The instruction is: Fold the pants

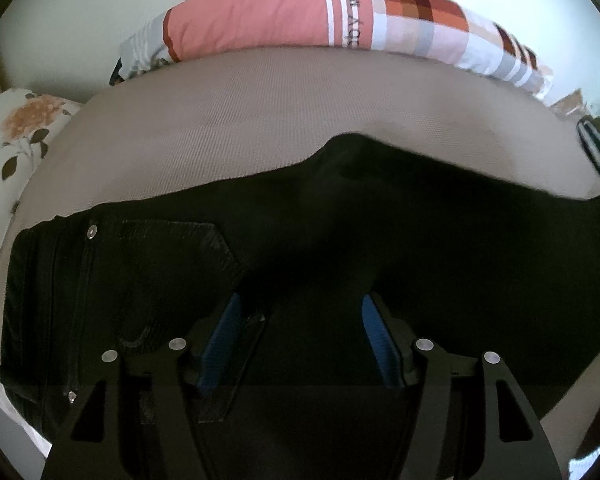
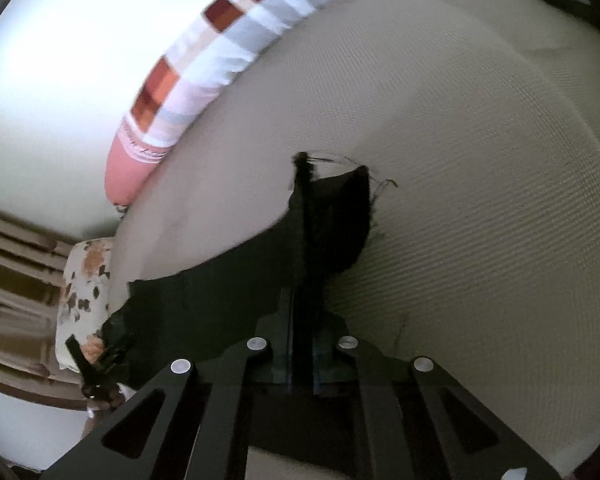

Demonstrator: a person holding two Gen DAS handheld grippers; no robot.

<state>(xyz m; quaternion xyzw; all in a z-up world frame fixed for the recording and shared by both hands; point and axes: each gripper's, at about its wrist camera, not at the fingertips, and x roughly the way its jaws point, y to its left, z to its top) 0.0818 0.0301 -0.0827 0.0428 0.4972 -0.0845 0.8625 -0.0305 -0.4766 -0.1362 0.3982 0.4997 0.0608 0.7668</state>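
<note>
— Most of what I see is the beige mattress (image 1: 228,120), with a long pink and checked bolster (image 1: 284,12) along its far edge and a flowered pillow (image 1: 16,136) at one end.

— And the pants?

— Black pants (image 1: 380,220) lie spread across the mattress, waistband and rivets toward the flowered pillow. One leg end (image 2: 336,216) is lifted off the bed.

— By which gripper?

— Right gripper (image 2: 300,280): its jaws are pressed together on that leg fabric. Left gripper (image 1: 300,320) hangs over the seat of the pants, blue pads (image 1: 224,332) spread wide, pinching nothing.
</note>
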